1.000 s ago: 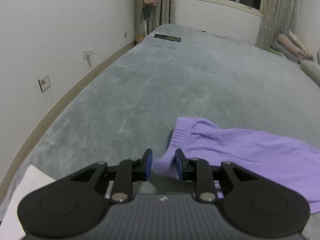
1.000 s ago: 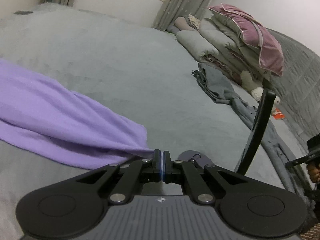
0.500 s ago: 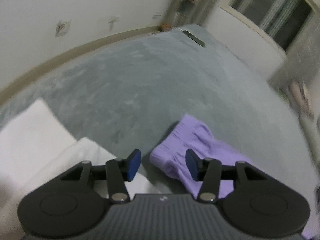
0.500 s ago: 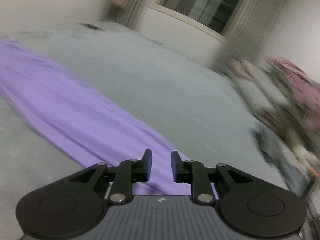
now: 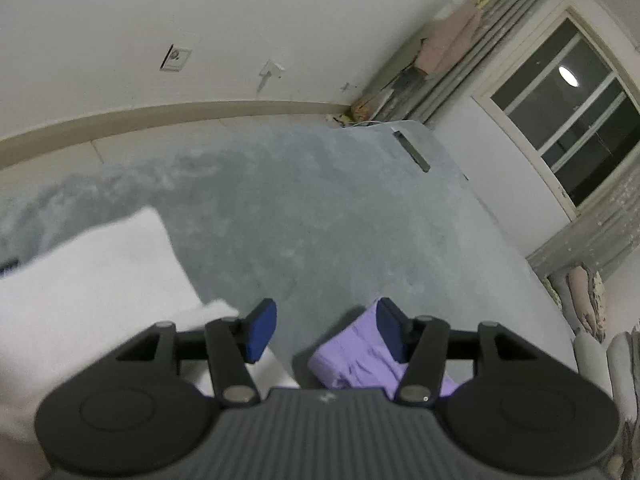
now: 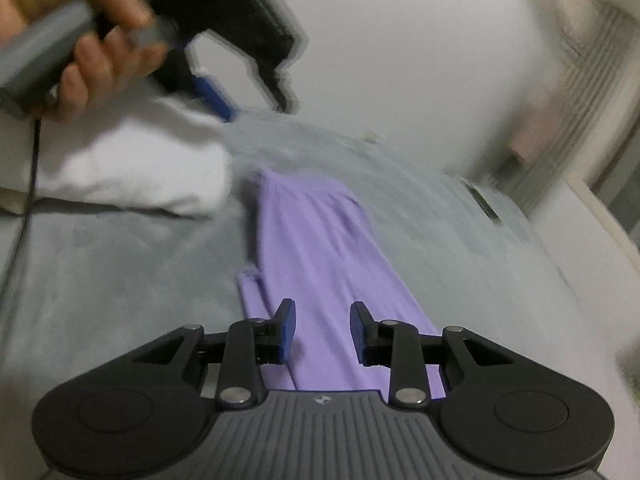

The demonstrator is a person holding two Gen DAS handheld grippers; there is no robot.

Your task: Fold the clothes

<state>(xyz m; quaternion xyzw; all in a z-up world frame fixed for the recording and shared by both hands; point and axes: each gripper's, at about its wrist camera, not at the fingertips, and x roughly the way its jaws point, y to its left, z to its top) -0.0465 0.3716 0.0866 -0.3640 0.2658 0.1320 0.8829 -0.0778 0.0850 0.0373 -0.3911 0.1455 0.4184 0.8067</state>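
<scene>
The purple garment (image 6: 320, 264) is laid out long on the grey bed (image 6: 120, 280), beside a white folded cloth (image 6: 132, 176). The right tool (image 6: 322, 332) is held above it, jaws opening, gripping nothing. The left tool (image 5: 326, 332) is also opening and empty, near the garment's waistband end.
</scene>
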